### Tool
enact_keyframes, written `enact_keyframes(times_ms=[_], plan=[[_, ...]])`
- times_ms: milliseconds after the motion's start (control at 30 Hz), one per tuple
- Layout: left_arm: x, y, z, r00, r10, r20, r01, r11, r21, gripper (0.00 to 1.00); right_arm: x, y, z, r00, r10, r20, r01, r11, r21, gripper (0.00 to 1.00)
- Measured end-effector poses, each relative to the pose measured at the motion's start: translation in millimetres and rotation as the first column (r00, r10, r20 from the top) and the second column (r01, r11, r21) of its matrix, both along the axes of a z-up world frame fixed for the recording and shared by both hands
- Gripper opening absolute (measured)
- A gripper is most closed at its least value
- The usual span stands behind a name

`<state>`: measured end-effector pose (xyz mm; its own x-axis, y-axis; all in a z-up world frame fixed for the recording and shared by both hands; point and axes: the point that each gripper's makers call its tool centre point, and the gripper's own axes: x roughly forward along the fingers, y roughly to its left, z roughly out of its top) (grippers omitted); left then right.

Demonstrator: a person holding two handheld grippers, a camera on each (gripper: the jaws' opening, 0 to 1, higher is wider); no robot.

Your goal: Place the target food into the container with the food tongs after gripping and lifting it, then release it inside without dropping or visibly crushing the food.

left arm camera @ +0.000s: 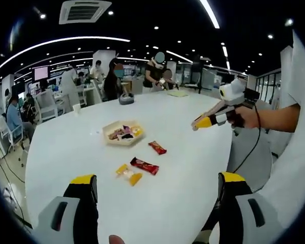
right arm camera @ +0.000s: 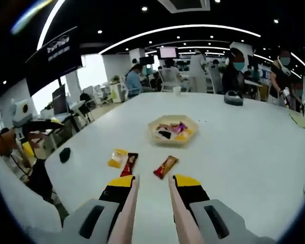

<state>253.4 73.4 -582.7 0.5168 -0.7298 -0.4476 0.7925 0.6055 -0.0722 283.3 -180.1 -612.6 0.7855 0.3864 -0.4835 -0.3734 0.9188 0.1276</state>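
You have a smooth, matt white table (left arm camera: 183,168) before you, a pale matt tray (right arm camera: 173,135) of glossy sweets, three shiny foil-like snack wrappers, red (left arm camera: 144,165), orange-red (right arm camera: 165,166) and yellow (left arm camera: 129,174), and glossy yellow-and-black plastic on both grippers' jaws.

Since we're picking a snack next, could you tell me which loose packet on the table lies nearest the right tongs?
The red-and-orange packet, just ahead of the right tongs; the dark red packet and yellow packet lie further left.
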Motion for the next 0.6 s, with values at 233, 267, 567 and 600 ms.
enact_keyframes(times_ms=[233,267,567,600], plan=[[-1.9,0.0,-0.1,1.0,0.007,-0.004,-0.007,1.0,-0.003,0.99,2.2,-1.0,2.1,1.0,0.004,0.003,-0.004,1.0,-0.003,0.28],[-2.2,0.1,-0.3,1.0,0.007,-0.004,-0.007,1.0,-0.002,0.99,2.5,-1.3,2.5,1.0,0.004,0.004,-0.004,1.0,-0.004,0.28],[-4.0,1.4,1.0,1.0,0.013,-0.002,-0.013,1.0,-0.002,0.99,4.8,-0.3,4.7,1.0,0.012,0.009,-0.012,1.0,-0.011,0.28],[-4.2,1.4,1.2,1.0,0.014,-0.003,-0.014,1.0,-0.003,0.99,5.0,0.2,4.6,1.0,0.014,0.009,-0.014,1.0,-0.01,0.28]])
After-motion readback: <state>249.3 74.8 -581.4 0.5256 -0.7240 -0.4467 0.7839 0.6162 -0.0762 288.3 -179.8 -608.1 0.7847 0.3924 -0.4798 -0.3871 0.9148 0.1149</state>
